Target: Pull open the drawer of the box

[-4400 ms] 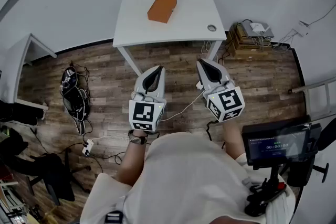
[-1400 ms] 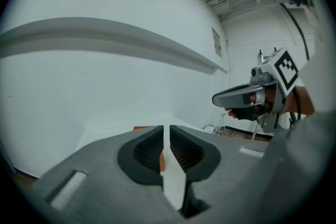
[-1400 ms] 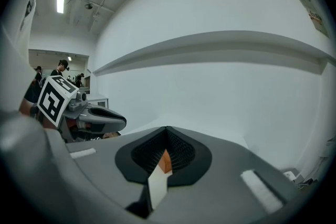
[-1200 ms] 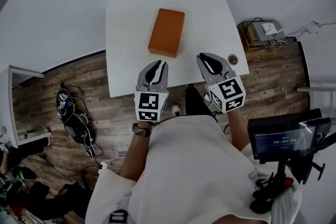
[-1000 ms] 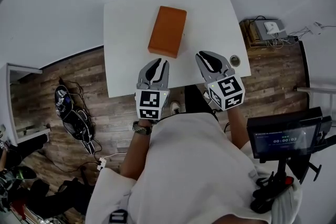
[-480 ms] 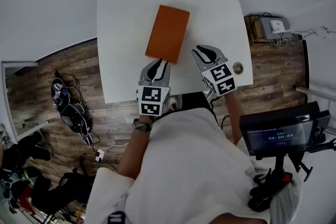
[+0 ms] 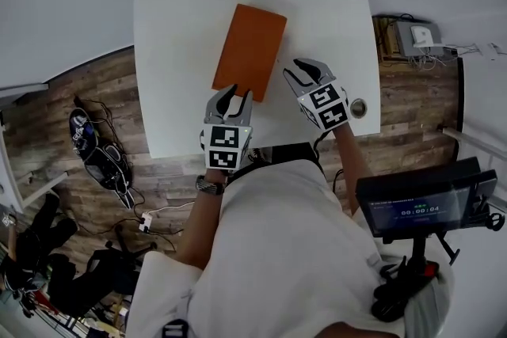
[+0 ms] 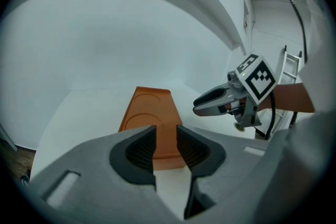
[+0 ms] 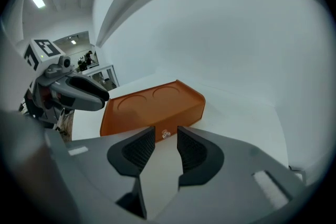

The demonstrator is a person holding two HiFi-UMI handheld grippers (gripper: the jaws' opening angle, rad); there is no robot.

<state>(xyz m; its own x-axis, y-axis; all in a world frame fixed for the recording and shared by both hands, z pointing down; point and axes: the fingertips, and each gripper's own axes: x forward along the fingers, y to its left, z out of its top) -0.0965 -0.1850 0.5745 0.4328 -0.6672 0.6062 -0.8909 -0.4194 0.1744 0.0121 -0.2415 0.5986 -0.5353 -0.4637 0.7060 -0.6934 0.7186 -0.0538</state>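
An orange box (image 7: pixel 249 51) lies lengthwise on the white table (image 7: pixel 174 28), with two round recesses in its lid (image 8: pixel 149 110). Its near end face carries a small clear drawer knob (image 9: pixel 166 134). My left gripper (image 7: pixel 235 93) hovers just short of the box's near left corner. Its jaws are opening, with nothing between them (image 8: pixel 166 136). My right gripper (image 7: pixel 301 71) sits beside the box's near right corner, jaws also opening and empty (image 9: pixel 166 141). The knob shows through their gap, a little ahead of the pads. The drawer looks closed.
A round cable grommet (image 7: pixel 358 108) sits in the table's near right corner. Cables and a power strip (image 7: pixel 99 158) lie on the wood floor to the left. Electronics (image 7: pixel 413 36) sit on the floor at the right. A monitor on a stand (image 7: pixel 420 206) is at my right.
I have closed in on the table, and both grippers have moved forward to the box's near end. Both pairs of jaws have spread wider.
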